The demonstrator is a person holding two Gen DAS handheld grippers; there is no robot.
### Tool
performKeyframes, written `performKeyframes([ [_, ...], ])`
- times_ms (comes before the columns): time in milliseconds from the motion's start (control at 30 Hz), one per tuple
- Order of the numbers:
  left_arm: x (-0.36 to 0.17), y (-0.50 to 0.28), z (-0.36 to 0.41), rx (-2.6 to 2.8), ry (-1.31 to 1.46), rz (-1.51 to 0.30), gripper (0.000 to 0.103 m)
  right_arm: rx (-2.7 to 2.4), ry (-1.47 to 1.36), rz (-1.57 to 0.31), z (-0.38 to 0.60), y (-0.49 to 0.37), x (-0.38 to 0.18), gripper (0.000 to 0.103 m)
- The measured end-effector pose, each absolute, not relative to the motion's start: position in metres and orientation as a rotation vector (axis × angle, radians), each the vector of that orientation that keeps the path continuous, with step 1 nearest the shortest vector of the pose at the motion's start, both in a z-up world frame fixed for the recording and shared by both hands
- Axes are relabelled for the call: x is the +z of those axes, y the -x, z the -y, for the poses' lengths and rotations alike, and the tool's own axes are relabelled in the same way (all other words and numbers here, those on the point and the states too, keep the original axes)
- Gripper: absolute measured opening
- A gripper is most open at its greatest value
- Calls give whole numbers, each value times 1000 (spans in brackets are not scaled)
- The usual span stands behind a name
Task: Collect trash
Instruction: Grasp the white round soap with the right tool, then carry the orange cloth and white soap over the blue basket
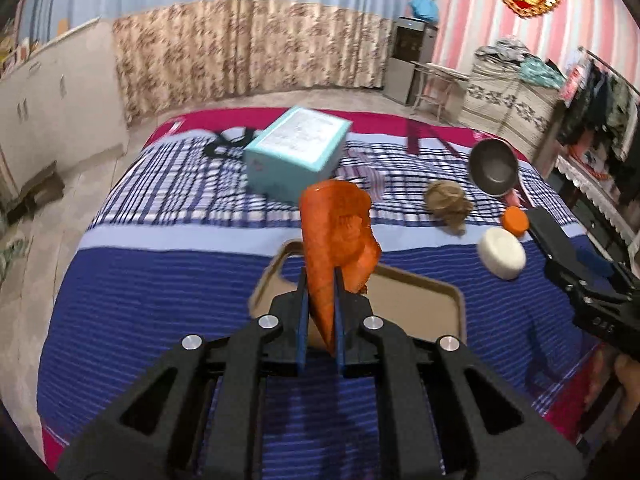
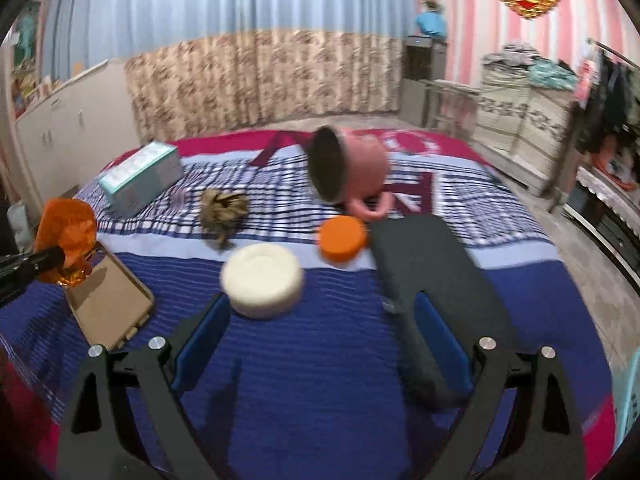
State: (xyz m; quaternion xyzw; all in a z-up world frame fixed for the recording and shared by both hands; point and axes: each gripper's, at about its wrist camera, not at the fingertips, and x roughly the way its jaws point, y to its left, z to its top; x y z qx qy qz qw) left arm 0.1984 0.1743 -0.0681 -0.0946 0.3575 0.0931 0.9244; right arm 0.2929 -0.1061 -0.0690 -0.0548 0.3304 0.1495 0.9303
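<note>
Wrapper [image 1: 334, 236], orange, pinched in left tool [image 1: 320, 312] above tan tray [image 1: 416, 300] on bed [image 1: 160, 280].
R tool [image 2: 320, 320] spread wide, holding nothing; beyond: white disc [image 2: 262, 280], orange disc [image 2: 342, 238], brown wad [image 2: 224, 210] (crumpled paper?), pink mug [image 2: 360, 168] tipped over.

Orange wrapper [image 1: 334, 240] pinched in left gripper [image 1: 320, 312] jaws, above tray [image 1: 424, 292].

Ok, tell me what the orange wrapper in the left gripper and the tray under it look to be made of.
Orange wrapper: thin plastic film, likely; crumpled, glossy, slightly see-through at the edges. It is pinched in the left gripper.
Tray: hard plastic by the look; flat tan surface, matte, with a raised rounded rim. Blur leaves it open.
</note>
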Motion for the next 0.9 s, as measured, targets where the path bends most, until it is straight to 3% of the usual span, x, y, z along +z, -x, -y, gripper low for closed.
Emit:
performKeyframes([
  [233,-72,-202,-183,207,209,-733,9,343,187,-797,62,-326,-89,88],
  [333,-72,-204,-182,199,204,-725,9,385,195,-837,56,-330,-94,61],
  [533,-72,-206,-168,190,181,-732,9,394,211,-748,66,-301,-82,61],
  [900,-44,-206,-114,115,135,-677,9,215,128,-600,186,-229,-35,61],
])
